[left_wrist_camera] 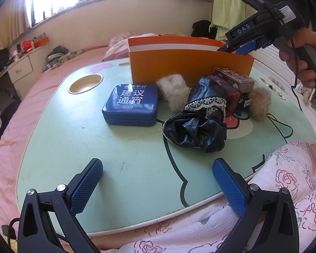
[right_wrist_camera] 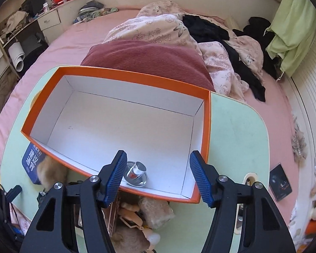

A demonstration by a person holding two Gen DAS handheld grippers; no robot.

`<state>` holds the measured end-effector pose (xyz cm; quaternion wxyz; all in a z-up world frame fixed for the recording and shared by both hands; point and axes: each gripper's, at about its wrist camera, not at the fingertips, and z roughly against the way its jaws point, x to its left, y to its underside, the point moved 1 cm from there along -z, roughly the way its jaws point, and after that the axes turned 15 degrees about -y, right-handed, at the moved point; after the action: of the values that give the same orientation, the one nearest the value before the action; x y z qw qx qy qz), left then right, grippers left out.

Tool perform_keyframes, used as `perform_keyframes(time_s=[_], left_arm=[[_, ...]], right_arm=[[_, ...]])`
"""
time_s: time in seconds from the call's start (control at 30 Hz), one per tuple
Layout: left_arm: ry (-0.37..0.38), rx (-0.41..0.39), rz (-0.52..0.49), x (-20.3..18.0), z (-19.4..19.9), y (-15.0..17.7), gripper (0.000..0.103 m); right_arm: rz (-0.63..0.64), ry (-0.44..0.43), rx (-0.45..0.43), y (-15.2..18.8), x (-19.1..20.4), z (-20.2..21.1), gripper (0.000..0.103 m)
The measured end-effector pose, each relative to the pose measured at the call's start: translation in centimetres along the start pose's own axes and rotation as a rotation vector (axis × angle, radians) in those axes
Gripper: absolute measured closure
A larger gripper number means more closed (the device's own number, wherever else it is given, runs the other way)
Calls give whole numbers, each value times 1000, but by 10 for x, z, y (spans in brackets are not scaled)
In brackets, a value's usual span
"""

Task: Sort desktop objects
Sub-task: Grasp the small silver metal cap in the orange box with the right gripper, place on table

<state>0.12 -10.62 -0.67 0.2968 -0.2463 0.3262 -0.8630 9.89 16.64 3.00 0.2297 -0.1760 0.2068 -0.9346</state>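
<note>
An orange box (left_wrist_camera: 189,67) with a white inside (right_wrist_camera: 137,74) stands at the back of the green lap table (left_wrist_camera: 94,147). A small chrome object (right_wrist_camera: 137,172) lies in its near corner. My right gripper (right_wrist_camera: 158,156) hangs open over that corner with nothing between its pads; in the left wrist view the right gripper (left_wrist_camera: 231,49) is above the box's right end. In front of the box lie a blue tin (left_wrist_camera: 130,104), a white fur piece (left_wrist_camera: 174,90), a black shiny lace-trimmed cloth (left_wrist_camera: 200,122), a brown carton (left_wrist_camera: 233,78) and a tan fur piece (left_wrist_camera: 260,103). My left gripper (left_wrist_camera: 158,164) is open over the table's near edge.
A round cup recess (left_wrist_camera: 86,83) sits in the table's far left corner. A floral quilt (left_wrist_camera: 284,189) laps the near right edge. A person's hand (left_wrist_camera: 301,63) holds the right gripper's handle. A dark red pillow (right_wrist_camera: 147,57) lies behind the box, with drawers (left_wrist_camera: 21,69) far left.
</note>
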Motion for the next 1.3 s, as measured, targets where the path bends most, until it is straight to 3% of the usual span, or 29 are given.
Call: perform_keyframes(time_s=[0.23,0.43,0.73,0.83,0.9,1.1,1.3], left_arm=[[-2,0,2,0,0,0,0],[-2,0,3,0,0,0,0],[-6,-1,4,-1,1,0,0],[-6,0,5,-2,1,0,0],[-7,0,5,-3,2,0,0],[-8,0,8,-2,2,0,0],[-10,1,9,-2,2,1,0]], right_arm=[[-8,-16,36,-10,4,-7,40],[-174,-130,221,-33,-2,-22,40],[-253,-47,393,-34,-5,-60,41],[-189,111,388,-32,0,-67,51],[-183,66,373,-32,3,-63,72],[-169,17,330,-30,5,-52,85],[-175,-17,281,-31,-1,-40,86]])
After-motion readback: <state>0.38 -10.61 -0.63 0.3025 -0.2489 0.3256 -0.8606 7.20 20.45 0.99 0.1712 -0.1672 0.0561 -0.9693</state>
